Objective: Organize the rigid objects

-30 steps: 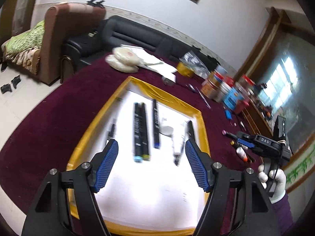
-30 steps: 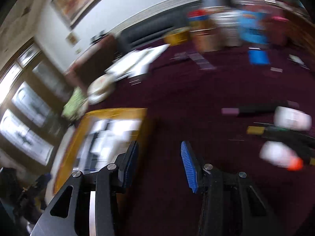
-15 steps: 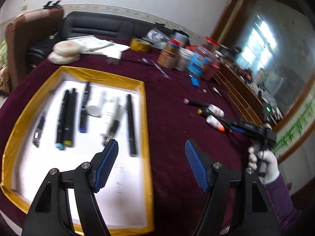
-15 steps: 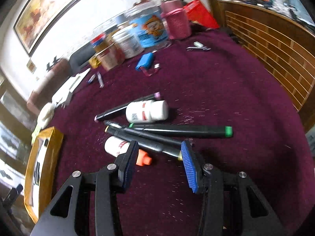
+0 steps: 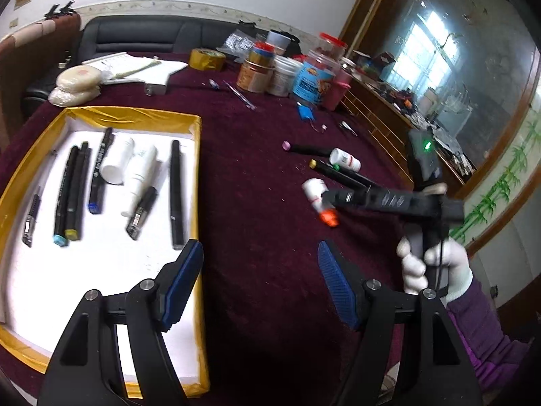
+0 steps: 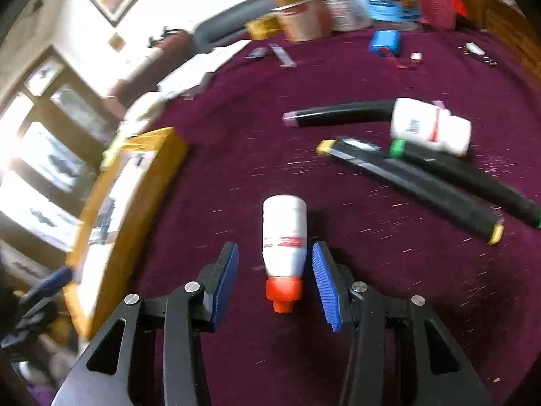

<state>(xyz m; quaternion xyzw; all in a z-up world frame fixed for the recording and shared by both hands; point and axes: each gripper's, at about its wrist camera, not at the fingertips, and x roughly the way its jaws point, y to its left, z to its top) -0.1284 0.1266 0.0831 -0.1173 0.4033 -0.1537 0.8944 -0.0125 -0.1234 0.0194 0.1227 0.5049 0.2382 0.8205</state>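
A white bottle with an orange cap (image 6: pixel 284 237) lies on the maroon cloth, cap toward me, between the open fingers of my right gripper (image 6: pixel 275 280); the pads stand apart from it. It also shows in the left wrist view (image 5: pixel 318 194). Beyond lie black markers (image 6: pixel 409 176) and a second white bottle (image 6: pixel 429 128). The gold-rimmed white tray (image 5: pixel 199 182) holds several markers and two white bottles (image 5: pixel 142 169). My left gripper (image 5: pixel 260 284) is open and empty, over the tray's right edge.
Jars and cans (image 5: pixel 287 71), a tape roll (image 5: pixel 207 59), pens and a blue item (image 5: pixel 306 113) stand at the table's far side. Papers (image 5: pixel 135 67) lie far left. The table's wooden rim (image 5: pixel 382 128) runs along the right.
My right gripper has swung from the tray side to the loose items and closed in around the orange-capped bottle. The left view has turned right, away from the tray's middle.
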